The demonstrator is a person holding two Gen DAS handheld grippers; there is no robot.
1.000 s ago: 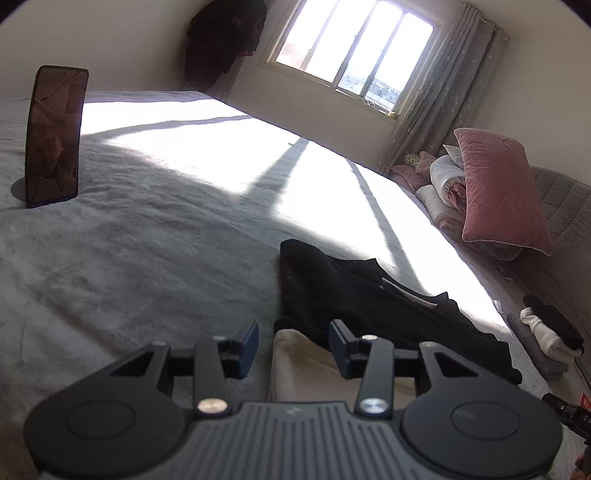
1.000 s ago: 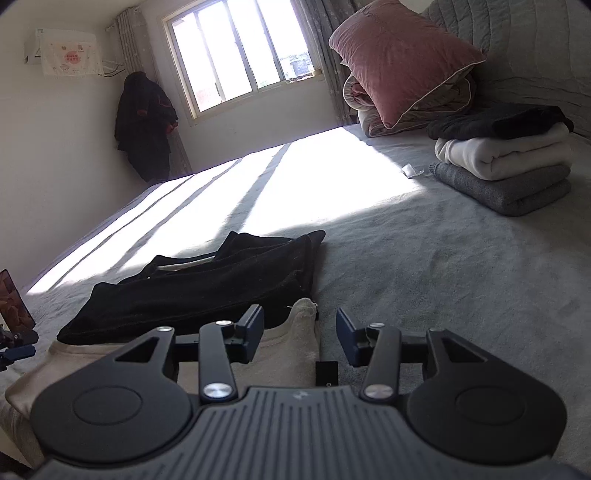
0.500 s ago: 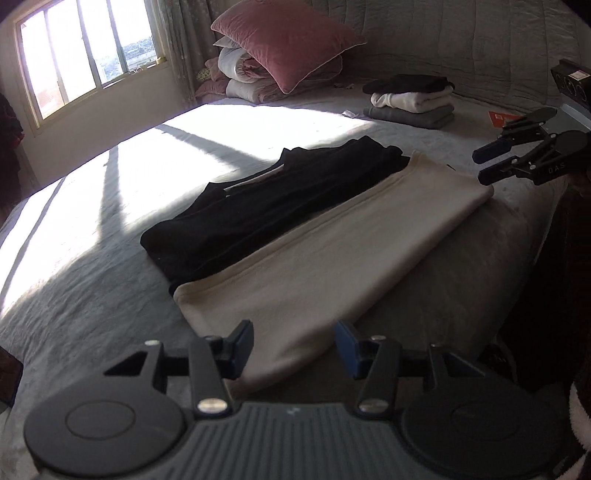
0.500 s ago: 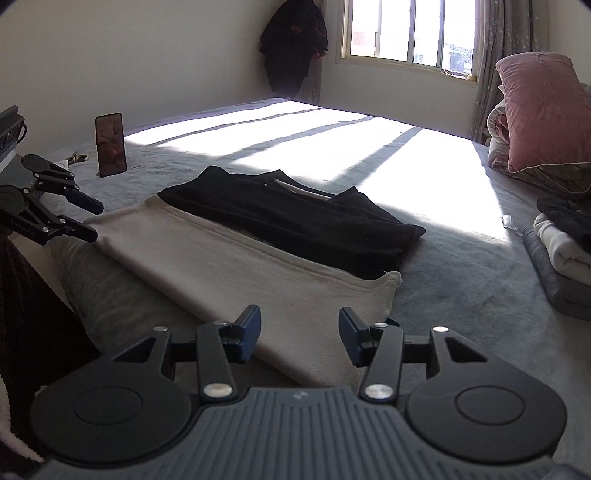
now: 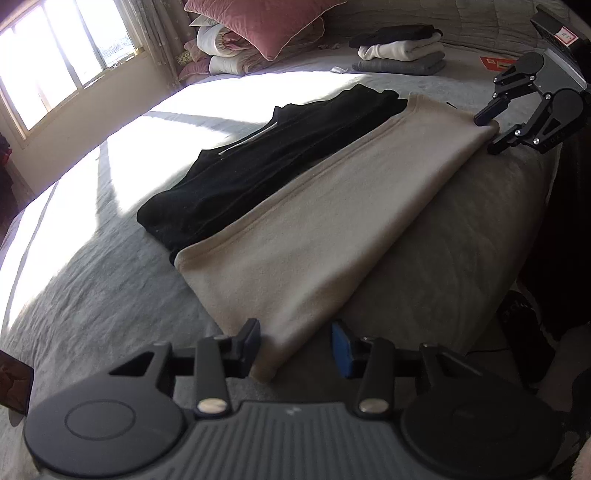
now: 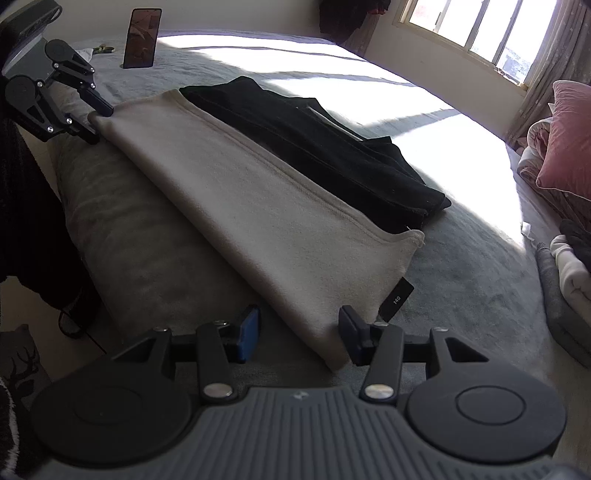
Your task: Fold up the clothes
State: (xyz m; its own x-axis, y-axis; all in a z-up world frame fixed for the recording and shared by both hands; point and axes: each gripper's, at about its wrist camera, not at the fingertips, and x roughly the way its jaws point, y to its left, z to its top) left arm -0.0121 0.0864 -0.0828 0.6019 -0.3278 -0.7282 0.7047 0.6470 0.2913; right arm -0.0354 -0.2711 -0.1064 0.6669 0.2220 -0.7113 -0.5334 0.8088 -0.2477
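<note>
Beige cloth (image 5: 332, 218) is lying long and flat along the near edge of the bed (image 5: 92, 295), partly overlapping a black garment (image 5: 258, 162) that is lying just beyond it toward the sunlit patch.

My left gripper (image 5: 295, 345) is sitting at one end corner of the cloth, jaws spread wide, the corner lying between them but not pinched. My right gripper (image 6: 299, 334) is sitting at the opposite end corner, jaws equally wide, cloth edge between them, nothing clamped. A small black tag (image 6: 397, 300) is sticking out beside that corner.

In each view the other gripper is showing at the far end of the cloth, fingers apart around the corner.

Stack of folded clothes (image 5: 400, 53) and pink pillow (image 5: 266, 22) are sitting near the headboard. Phone (image 6: 141, 38) is standing upright on the bed, well apart from the cloth.
</note>
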